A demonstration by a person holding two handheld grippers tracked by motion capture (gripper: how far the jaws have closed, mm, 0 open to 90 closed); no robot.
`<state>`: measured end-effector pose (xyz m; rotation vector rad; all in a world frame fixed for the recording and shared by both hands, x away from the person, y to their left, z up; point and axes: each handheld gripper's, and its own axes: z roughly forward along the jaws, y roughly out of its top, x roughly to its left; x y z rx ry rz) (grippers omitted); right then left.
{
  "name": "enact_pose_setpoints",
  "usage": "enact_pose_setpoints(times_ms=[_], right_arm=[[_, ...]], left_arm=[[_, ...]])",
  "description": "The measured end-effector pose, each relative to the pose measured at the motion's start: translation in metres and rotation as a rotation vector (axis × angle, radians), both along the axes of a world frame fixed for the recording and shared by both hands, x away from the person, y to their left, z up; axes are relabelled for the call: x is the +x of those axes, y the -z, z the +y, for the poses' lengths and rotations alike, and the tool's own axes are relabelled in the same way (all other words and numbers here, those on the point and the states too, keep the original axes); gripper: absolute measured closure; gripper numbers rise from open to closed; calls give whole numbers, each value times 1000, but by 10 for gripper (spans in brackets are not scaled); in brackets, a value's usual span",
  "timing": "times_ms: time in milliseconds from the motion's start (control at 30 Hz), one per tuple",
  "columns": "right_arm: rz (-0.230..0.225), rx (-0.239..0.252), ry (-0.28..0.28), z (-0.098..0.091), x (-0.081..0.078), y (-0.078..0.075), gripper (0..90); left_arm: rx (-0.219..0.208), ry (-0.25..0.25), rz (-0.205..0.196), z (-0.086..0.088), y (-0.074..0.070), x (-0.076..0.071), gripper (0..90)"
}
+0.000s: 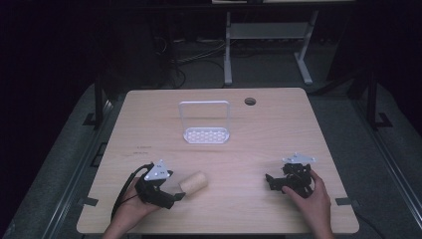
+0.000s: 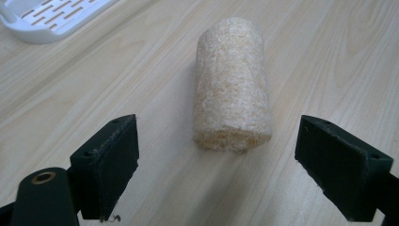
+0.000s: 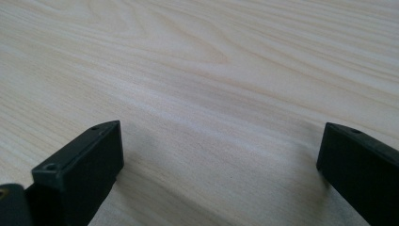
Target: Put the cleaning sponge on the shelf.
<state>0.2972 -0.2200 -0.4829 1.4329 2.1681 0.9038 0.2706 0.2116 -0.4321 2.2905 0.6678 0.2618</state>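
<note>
From the high view, a pale wooden table [image 1: 278,124] carries a white rack [image 1: 205,124] standing upright near its middle, toward the far side. Near the front edge on the left lies a tan loofah roll [image 1: 194,182] on its side. The left gripper [image 1: 177,194] sits just beside the roll's near end, held in the person's left hand [image 1: 130,209]. The right gripper [image 1: 271,181] rests low over bare wood at the front right, well apart from the roll, gripped by the right hand [image 1: 312,196].

In the left gripper view, the jaws stand wide apart with nothing between them. The loofah roll [image 2: 232,84] lies just ahead of the gap, its cut end facing the camera (rough, fibrous surface), touching neither jaw. A corner of the white rack [image 2: 44,19] shows at the upper left.

In the right gripper view, the jaws are spread wide and hold nothing, with the table [image 3: 211,75] beneath them.
</note>
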Motion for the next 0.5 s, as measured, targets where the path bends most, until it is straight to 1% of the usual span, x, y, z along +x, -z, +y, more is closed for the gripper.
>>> enact_pose_setpoints(times_ms=[300, 500], right_arm=[[-1, 2, 1, 0, 0, 0, 6], [-1, 1, -1, 0, 0, 0, 6]], left_arm=[[-6, 15, -3, -11, -6, 7, 137], [3, 28, -6, -19, -8, 12, 137]])
